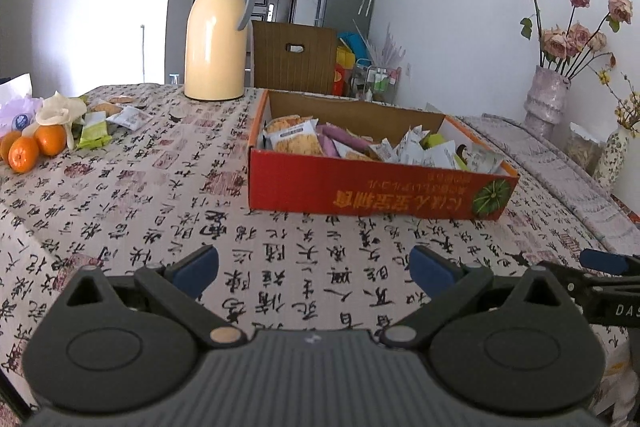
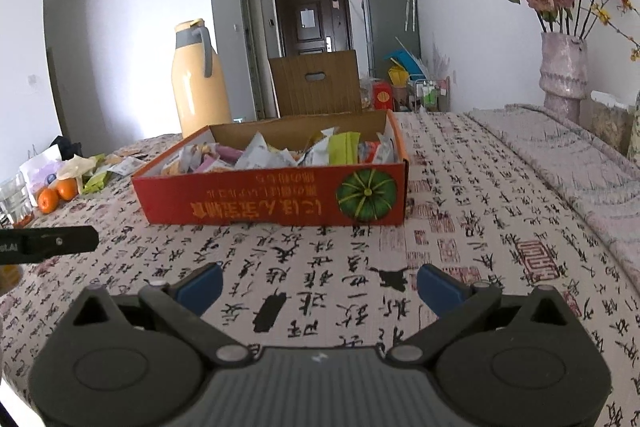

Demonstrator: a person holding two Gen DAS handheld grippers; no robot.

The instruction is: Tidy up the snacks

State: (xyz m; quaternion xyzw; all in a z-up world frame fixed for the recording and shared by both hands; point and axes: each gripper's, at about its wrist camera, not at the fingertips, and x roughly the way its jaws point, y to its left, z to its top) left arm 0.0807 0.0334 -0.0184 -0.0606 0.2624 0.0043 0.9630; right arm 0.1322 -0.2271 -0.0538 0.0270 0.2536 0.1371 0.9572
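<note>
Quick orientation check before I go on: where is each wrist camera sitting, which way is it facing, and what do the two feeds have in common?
Left wrist: low over the tablecloth, facing the red box; own open left gripper shows, with the right gripper at the edge.
Right wrist: low, right of the other camera, facing the box's pumpkin end; own open right gripper shows.
Shared: box, thermos, oranges, vase.

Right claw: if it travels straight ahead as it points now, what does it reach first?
Probably the red snack box, its near wall. The right claw is open, with only tablecloth between; depth is uncertain.
</note>
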